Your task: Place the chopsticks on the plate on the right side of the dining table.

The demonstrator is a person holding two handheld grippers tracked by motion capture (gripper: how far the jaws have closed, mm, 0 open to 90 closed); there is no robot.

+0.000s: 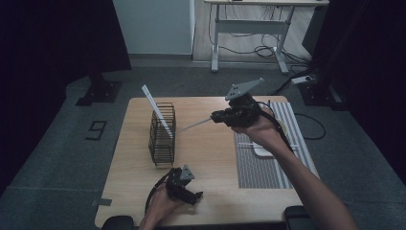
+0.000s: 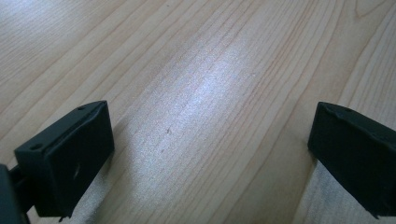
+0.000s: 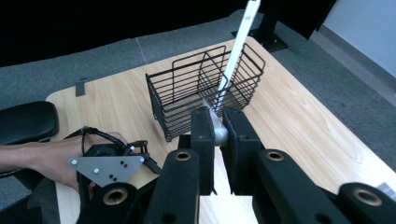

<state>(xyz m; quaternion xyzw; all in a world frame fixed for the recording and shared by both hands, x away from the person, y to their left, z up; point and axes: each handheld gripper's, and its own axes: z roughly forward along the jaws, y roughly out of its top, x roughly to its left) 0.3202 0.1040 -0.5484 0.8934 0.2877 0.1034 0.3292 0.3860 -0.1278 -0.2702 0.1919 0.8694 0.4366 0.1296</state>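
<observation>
Above, R gripper (image 1: 214, 116) held over table (image 1: 206, 148) centre, jaws pinched on handle end of a slim white utensil (image 1: 194, 125); its tip points toward wire basket (image 1: 162, 134), just short of it. Basket stands upright on L part of table w/ a white stick (image 1: 157, 111) leaning in it, top end out past rim. L gripper (image 1: 196, 196) rests near front edge, jaws spread wide, nothing btw them. Striped mat (image 1: 261, 163) lies at R.
</observation>
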